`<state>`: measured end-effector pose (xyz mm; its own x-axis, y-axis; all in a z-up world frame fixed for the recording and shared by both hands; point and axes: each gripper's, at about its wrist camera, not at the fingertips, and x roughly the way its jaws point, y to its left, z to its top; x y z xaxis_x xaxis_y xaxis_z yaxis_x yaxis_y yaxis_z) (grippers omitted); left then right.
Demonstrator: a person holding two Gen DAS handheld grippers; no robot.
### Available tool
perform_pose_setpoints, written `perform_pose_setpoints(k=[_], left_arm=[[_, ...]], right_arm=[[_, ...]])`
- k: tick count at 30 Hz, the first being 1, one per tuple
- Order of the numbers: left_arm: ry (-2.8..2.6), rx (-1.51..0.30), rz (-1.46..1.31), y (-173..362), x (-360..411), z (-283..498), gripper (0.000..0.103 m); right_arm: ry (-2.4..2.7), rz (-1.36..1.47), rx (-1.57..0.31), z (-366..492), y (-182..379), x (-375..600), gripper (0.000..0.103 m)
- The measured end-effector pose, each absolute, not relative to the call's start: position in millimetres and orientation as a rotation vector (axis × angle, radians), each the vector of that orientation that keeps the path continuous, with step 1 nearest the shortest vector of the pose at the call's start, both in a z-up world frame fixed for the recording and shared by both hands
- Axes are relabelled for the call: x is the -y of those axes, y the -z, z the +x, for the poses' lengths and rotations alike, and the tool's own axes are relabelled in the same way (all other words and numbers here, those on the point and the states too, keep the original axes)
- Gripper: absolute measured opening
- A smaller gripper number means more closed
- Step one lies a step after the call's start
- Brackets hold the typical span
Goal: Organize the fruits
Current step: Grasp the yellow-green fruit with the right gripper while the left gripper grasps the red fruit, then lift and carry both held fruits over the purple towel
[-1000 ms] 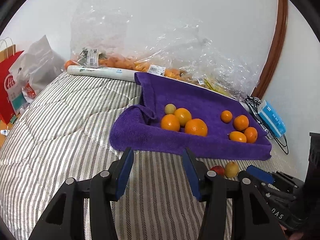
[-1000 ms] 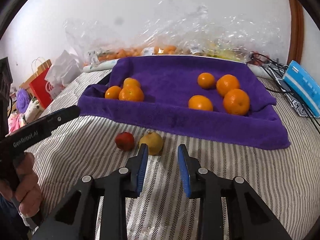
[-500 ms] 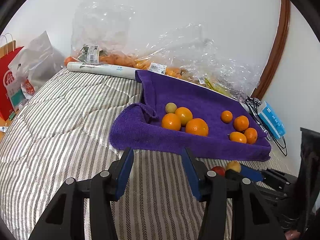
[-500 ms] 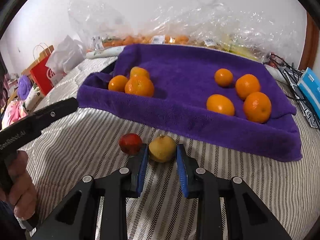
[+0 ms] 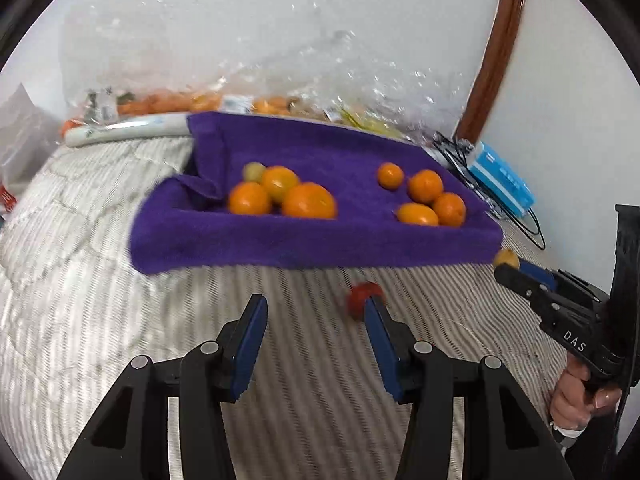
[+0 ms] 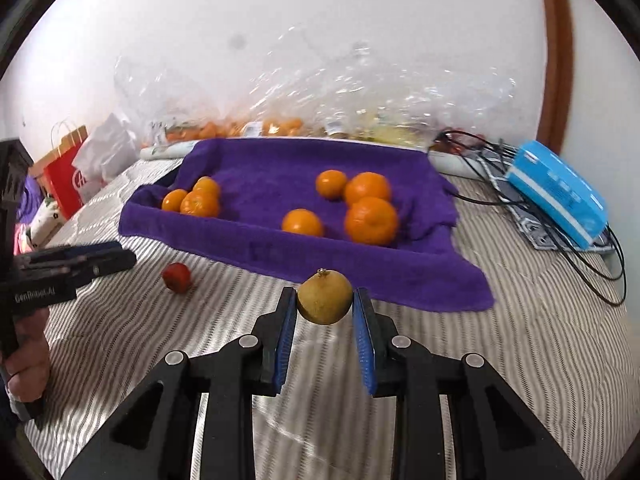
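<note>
1. The yellow-green fruit (image 6: 325, 298) sat pinched between the blue pads of the right gripper (image 6: 325, 312), lifted clear of the striped bedcover (image 6: 520, 340), just near of the purple towel (image 6: 280, 164).
2. The small red fruit (image 6: 176, 277) lay loose on the bedcover, near of the towel's left half. The left gripper (image 5: 314, 312) hung above the cover with its jaws spread wide and nothing between them, the red fruit just beside its right finger.
3. On the towel, a left cluster of oranges (image 5: 280, 194) with one greenish fruit (image 5: 253, 171) and a right cluster of oranges (image 5: 424, 196) already looked sorted; I judge two fruits remained to place.
4. Motion blur softened both views. The clear plastic bags (image 6: 320, 92) at the far edge hid their contents, apart from orange shapes.
</note>
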<state>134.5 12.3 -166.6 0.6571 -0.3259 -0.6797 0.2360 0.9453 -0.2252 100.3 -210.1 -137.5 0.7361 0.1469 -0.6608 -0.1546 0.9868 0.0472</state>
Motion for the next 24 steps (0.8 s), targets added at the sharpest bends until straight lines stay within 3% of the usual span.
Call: perform_pose_setpoints(k=[8, 10, 14, 24], left_arm=[[0.283, -0.839, -0.123, 173, 24, 147, 0.048], [0.263, -0.861, -0.118, 178, 29, 151, 0.042], [0.248, -0.857, -0.139, 179, 31, 152, 0.040], [0.233, -0.863, -0.112, 181, 35, 151, 0.027]], right_arm=[[-0.211, 0.076, -0.770, 109, 144, 228, 0.028], [-0.229, 0.105, -0.764, 108, 144, 232, 0.028], [-0.216, 0.135, -0.757, 107, 144, 237, 0.028], [-0.211, 0.092, -0.750, 104, 142, 230, 0.028]])
